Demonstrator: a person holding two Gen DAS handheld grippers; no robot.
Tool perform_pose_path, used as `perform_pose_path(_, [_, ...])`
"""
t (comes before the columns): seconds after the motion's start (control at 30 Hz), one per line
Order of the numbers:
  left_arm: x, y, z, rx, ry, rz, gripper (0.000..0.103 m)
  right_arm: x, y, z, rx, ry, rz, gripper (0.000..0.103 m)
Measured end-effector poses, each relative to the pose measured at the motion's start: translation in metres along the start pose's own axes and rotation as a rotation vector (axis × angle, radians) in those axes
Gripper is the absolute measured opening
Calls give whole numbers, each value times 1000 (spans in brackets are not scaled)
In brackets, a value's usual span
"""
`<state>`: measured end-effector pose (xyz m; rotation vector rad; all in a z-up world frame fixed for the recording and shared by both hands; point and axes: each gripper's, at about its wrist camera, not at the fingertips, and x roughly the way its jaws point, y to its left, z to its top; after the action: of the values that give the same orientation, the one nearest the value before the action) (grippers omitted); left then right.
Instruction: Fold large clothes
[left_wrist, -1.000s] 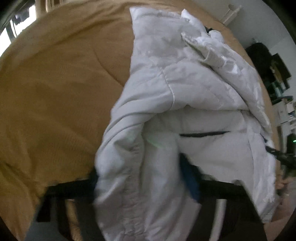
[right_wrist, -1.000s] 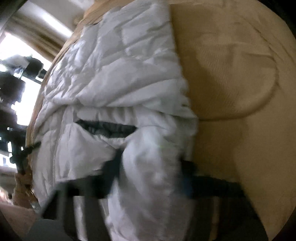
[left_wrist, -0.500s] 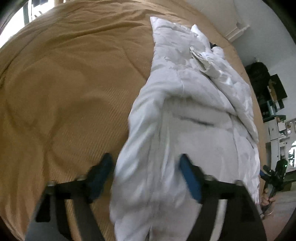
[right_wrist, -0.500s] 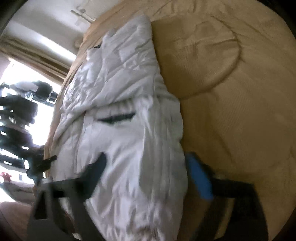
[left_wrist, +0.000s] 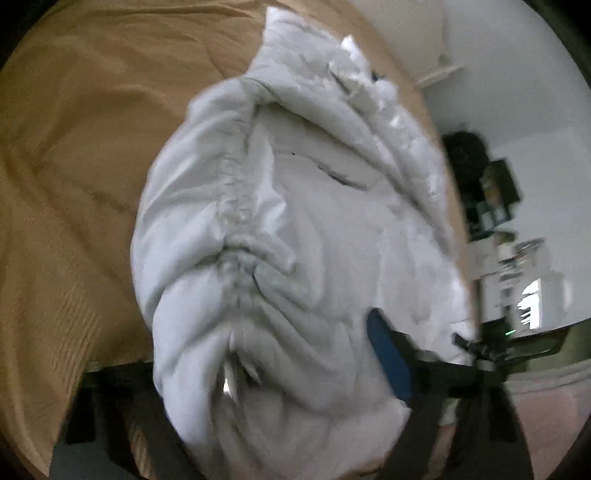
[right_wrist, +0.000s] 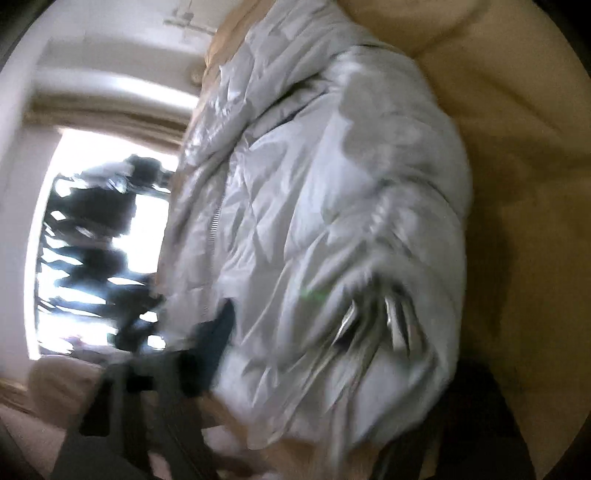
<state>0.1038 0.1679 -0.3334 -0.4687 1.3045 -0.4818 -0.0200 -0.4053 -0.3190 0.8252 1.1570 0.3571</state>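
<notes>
**White jacket gathered in both tongs over the bed**

From the left wrist we see the jacket (left_wrist: 295, 229), white and quilted, bunched into thick folds that fill the middle of the view. It lies on the tan bed (left_wrist: 74, 166) and rises toward us at the near end. The left tongs (left_wrist: 266, 362) have just been closing, with the jacket between them. One blue pad (left_wrist: 388, 354) presses into the cloth on the right; the other finger is hidden behind the folds, so we read this as a pinch on the jacket, though the blur leaves some doubt. A dark shelf (left_wrist: 484, 184) stands against the wall to the right.

From the right wrist the jacket (right_wrist: 332, 221) runs from the near edge up toward the far end of the bed (right_wrist: 517, 184), which shows tan to its right. The right tongs (right_wrist: 332, 350) have also just been closing, on a gathered hem. One dark finger (right_wrist: 218, 339) lies against the cloth on the left; the other is lost under the jacket. A bright window (right_wrist: 92, 240) glares on the left.
</notes>
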Motion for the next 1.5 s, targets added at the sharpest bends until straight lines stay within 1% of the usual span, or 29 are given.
perform_pose_path(0.03, [3,-8,4,17,11,51,32,2,7,8,-16,-11,-41,23])
perform_pose_path(0.07, [1,-13,9,22,8,50,27,-1,12,14,-15,-34,-38,18])
perform_pose_path(0.1, [-7,-16,10,30,-10,30,25,-9,19,18,-23,-66,-30,16])
perform_pose_path(0.13, [-18,-21,12,51,-36,14,23,-24,32,23,-59,-114,-19,15])
perform_pose_path(0.17, [-36,-27,12,92,-74,11,23,-35,43,25,-93,-145,-20,14])
perform_pose_path(0.23, [-65,-39,14,158,-141,21,23,-62,69,30,-168,-199,-28,13])
perform_pose_path(0.3, [-86,-48,17,185,-180,17,23,-81,88,30,-215,-235,-33,12])
perform_pose_path(0.37, [-107,-52,19,205,-209,0,23,-97,97,30,-243,-250,-25,12])
perform_pose_path(0.47, [-120,-53,14,245,-201,-3,23,-115,102,23,-275,-257,-36,12])
perform_pose_path(0.5, [-120,-52,14,253,-185,0,23,-117,101,21,-276,-251,-34,12])
perform_pose_path(0.57, [-113,-50,24,260,-155,19,23,-108,95,23,-270,-230,-37,12])
perform_pose_path(0.63, [-103,-57,47,257,-129,36,23,-98,94,36,-276,-222,-63,12])
perform_pose_path(0.73, [-99,-70,95,241,-145,31,23,-91,107,79,-276,-237,-57,12])
perform_pose_path(0.83, [-105,-80,156,184,-177,-1,23,-93,129,131,-278,-274,-54,12])
perform_pose_path(0.87, [-106,-86,181,170,-187,-12,24,-94,137,152,-279,-284,-47,12])
perform_pose_path(0.93, [-105,-99,228,170,-198,-4,24,-96,152,192,-278,-301,-42,12])
perform_pose_path(0.97, [-102,-108,258,164,-202,11,24,-95,159,212,-272,-307,-41,12])
perform_pose_path(1.0, [-98,-114,280,157,-203,19,24,-93,166,236,-266,-311,-40,12])
perform_pose_path(1.03, [-91,-121,308,138,-215,34,24,-89,171,264,-251,-324,-54,12])
perform_pose_path(1.13, [-65,-126,365,69,-242,66,26,-66,175,329,-204,-353,-84,12])
perform_pose_path(1.17, [-48,-123,386,32,-255,80,26,-53,168,356,-166,-365,-90,13])
perform_pose_path(1.2, [-31,-120,400,9,-262,97,26,-43,162,371,-140,-371,-88,13])
perform_pose_path(1.27, [8,-109,419,-23,-253,152,26,-15,140,401,-66,-388,-97,13])
perform_pose_path(1.3, [32,-102,427,-32,-241,192,26,1,127,412,-36,-387,-100,13])
perform_pose_path(1.33, [56,-93,432,-34,-226,226,26,22,110,422,0,-382,-122,13])
perform_pose_path(1.37, [76,-85,432,-34,-208,248,26,36,98,427,23,-378,-133,13])
perform_pose_path(1.43, [109,-65,430,-53,-185,266,26,67,69,432,69,-357,-175,13])
perform_pose_path(1.47, [122,-55,426,-74,-184,254,26,80,52,433,104,-349,-169,13])
perform_pose_path(1.5, [128,-50,424,-78,-192,243,26,89,39,435,140,-344,-144,13])
